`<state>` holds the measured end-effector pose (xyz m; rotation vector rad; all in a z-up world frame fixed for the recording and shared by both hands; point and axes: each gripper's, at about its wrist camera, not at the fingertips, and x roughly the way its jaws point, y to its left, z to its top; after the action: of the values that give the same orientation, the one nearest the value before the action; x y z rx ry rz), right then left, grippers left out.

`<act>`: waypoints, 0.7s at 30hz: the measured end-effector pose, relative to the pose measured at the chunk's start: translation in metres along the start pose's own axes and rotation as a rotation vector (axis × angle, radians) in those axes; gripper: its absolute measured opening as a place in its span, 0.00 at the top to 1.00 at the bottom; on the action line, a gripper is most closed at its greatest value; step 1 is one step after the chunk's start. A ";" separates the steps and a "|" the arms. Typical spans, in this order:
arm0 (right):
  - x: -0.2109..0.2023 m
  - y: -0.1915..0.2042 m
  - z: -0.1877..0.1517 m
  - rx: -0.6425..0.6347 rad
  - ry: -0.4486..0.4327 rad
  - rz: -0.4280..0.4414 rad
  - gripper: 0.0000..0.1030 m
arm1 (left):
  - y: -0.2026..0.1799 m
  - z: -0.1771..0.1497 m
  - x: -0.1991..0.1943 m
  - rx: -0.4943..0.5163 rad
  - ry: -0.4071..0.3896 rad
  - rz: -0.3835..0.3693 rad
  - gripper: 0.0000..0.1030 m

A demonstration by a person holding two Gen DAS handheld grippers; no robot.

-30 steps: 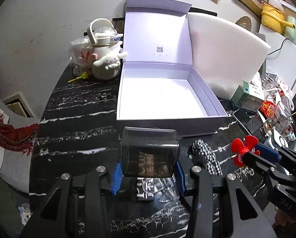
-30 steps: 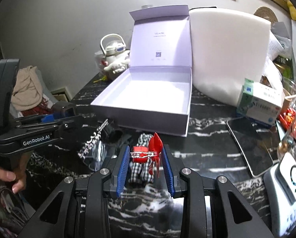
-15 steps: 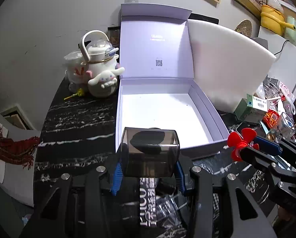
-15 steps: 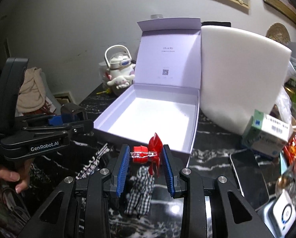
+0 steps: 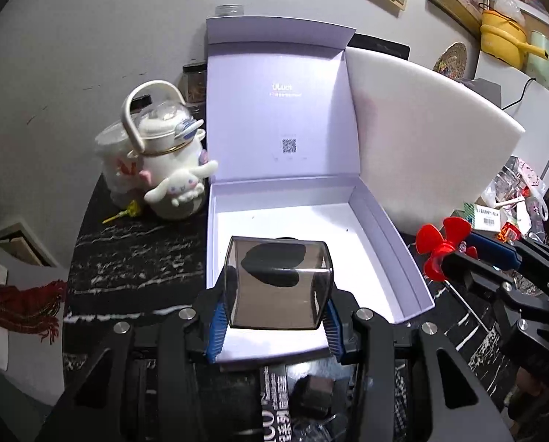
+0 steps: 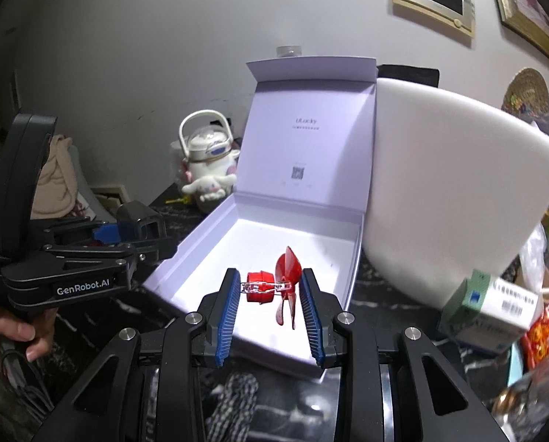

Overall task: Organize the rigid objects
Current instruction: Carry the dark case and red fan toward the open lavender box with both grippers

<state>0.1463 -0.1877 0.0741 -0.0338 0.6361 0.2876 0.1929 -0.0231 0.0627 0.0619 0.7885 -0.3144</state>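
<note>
left tongs (image 5: 274, 326) grip a smoky box (image 5: 278, 287), right tongs (image 6: 270, 313) grip a red propeller (image 6: 270, 287)

Dim indoor light, both views. Open pale-lilac cardboard box (image 5: 285, 154) floor blows out white under overhead light. Smoky translucent plastic cube (image 5: 278, 287) catches reflections. Strong fisheye bending, black vignette corners. Right-edge clutter soft; centre sharp, slight noise on the grey wall.

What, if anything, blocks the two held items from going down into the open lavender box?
Nothing visible. The smoky plastic case in the left hand-held gripper and the red propeller toy in the right hand-held gripper both show over the lavender box, whose white floor looks bare.
</note>
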 end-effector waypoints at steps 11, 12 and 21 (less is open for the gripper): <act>0.030 -0.012 0.031 -0.012 -0.011 0.007 0.68 | 0.003 0.037 0.022 0.059 -0.036 0.040 0.58; 0.033 -0.013 0.033 -0.010 -0.009 0.008 0.68 | 0.004 0.039 0.025 0.062 -0.035 0.041 0.58; 0.068 -0.023 0.049 -0.027 0.006 -0.017 0.68 | 0.009 0.060 0.066 0.091 0.005 0.029 0.58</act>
<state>0.2333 -0.1862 0.0726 -0.0658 0.6373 0.2796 0.2807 -0.0418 0.0576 0.1596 0.7772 -0.3229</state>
